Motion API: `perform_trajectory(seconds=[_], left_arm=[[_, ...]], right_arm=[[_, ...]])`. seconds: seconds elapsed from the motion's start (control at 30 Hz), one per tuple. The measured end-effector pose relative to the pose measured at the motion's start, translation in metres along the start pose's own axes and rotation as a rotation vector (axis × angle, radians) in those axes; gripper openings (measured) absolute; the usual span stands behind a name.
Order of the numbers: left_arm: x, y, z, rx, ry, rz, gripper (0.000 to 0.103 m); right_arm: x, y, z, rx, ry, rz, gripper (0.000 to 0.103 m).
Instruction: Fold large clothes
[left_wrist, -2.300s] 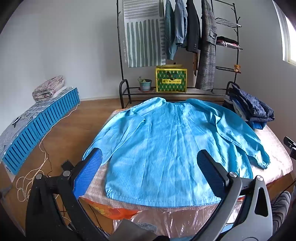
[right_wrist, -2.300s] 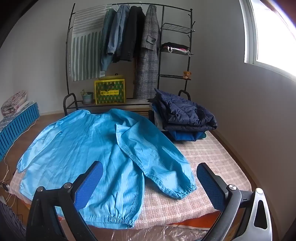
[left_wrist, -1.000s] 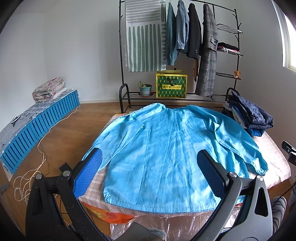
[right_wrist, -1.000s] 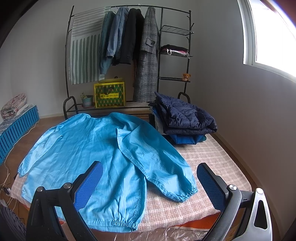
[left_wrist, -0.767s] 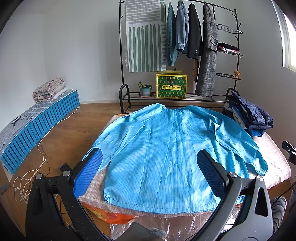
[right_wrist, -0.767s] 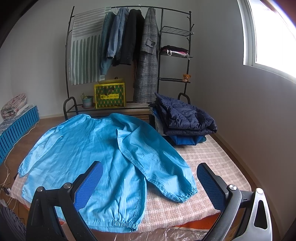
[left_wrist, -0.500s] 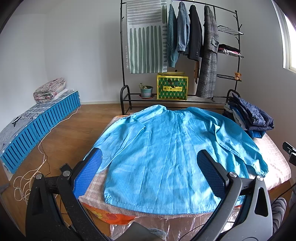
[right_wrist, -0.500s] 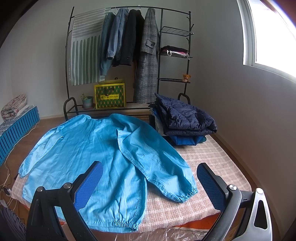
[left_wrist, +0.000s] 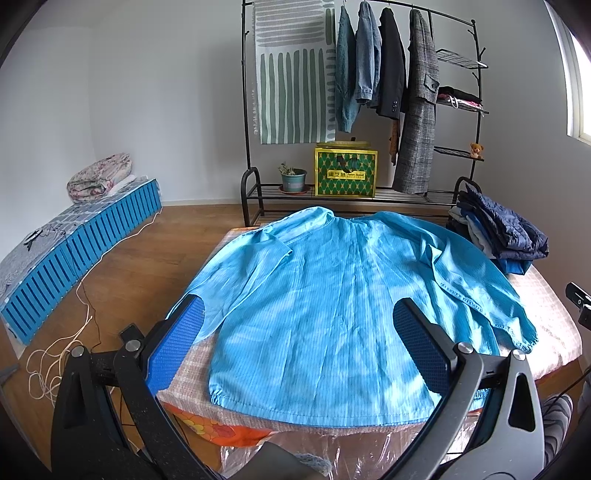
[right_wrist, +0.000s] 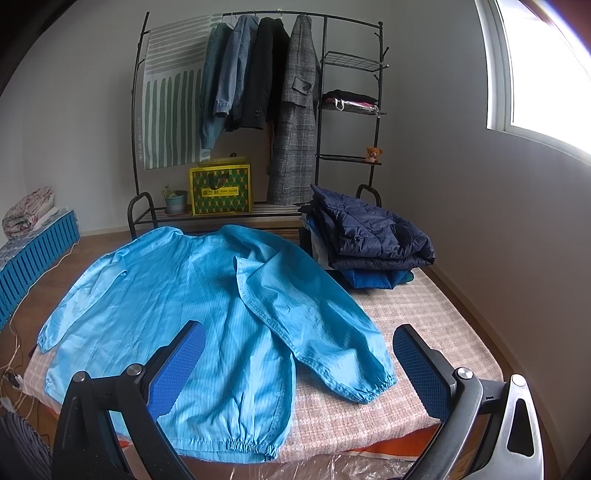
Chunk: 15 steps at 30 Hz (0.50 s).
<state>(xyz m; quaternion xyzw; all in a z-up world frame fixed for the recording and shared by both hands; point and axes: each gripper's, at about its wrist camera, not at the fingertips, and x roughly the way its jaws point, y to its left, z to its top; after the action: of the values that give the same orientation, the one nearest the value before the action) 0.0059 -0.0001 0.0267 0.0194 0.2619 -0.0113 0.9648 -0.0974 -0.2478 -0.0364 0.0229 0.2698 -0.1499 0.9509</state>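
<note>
Thin ribbed bright-blue jacket (left_wrist: 332, 314) spread flat across bed (right_wrist: 424, 325), elastic hem at near edge. Puffy navy folded stack (right_wrist: 369, 236) at far right corner. Left hand-held gripper (left_wrist: 301, 339), right hand-held gripper (right_wrist: 299, 365) both gaping wide, holding nothing.

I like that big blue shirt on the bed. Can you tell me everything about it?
The blue shirt is a bright, thin, faintly striped top with long sleeves and gathered cuffs and hem. It lies spread flat on the checked bed cover, collar toward the clothes rack, sleeves angled outward. Nothing grips it.
</note>
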Motion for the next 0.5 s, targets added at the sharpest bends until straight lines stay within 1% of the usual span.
perform_trajectory(seconds=[0.33,0.5], left_arm=[[0.002,0.006,-0.001,-0.004,0.003,0.001,0.103],[0.004,0.018,-0.005,-0.01,0.005,0.005,0.103]], right_arm=[[0.005,0.006,-0.001,-0.01,0.006,0.005,0.103],[0.007,0.01,-0.002,-0.015,0.006,0.006,0.103]])
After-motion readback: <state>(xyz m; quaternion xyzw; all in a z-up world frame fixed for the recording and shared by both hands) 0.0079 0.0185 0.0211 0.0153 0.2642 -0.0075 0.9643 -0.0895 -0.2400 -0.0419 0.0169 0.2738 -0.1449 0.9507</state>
